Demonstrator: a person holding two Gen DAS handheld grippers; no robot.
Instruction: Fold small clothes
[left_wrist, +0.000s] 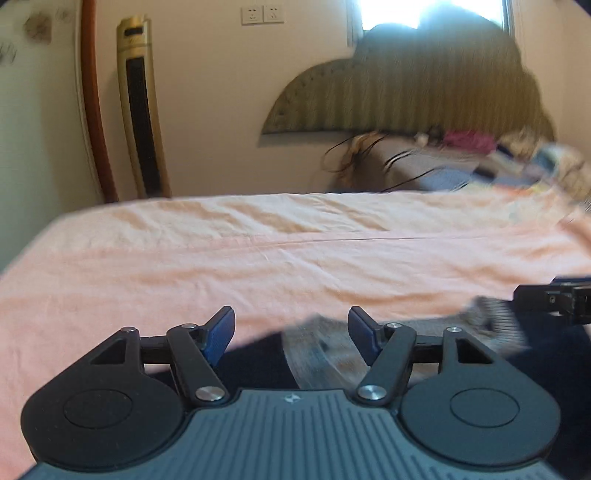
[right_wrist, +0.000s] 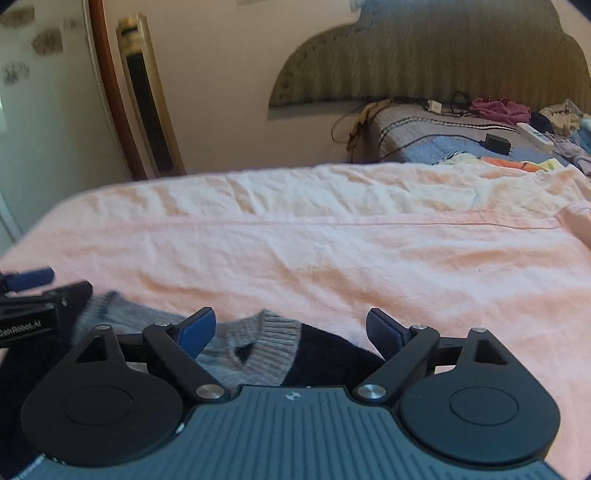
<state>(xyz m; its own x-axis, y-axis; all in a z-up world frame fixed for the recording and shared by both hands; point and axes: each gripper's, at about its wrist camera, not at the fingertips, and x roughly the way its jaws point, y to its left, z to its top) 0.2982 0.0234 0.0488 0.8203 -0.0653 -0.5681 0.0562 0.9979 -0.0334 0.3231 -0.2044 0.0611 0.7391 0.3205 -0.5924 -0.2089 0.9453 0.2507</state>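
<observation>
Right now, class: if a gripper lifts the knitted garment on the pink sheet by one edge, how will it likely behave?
The knitted garment lies crumpled, so it will probably droop limply. Its ribbed trim suggests it may stretch. On the wrinkled pink sheet, pushing would likely bunch it.

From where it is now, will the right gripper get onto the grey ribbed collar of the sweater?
Probably yes. The right gripper is open, and the grey ribbed collar lies between its fingers on the pink sheet, with nothing covering it.

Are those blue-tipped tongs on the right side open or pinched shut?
Open. In the right wrist view the right tongs show a wide gap between their blue tips, nothing clamped, hovering over the grey and navy knitted sweater on the pink sheet.
</observation>
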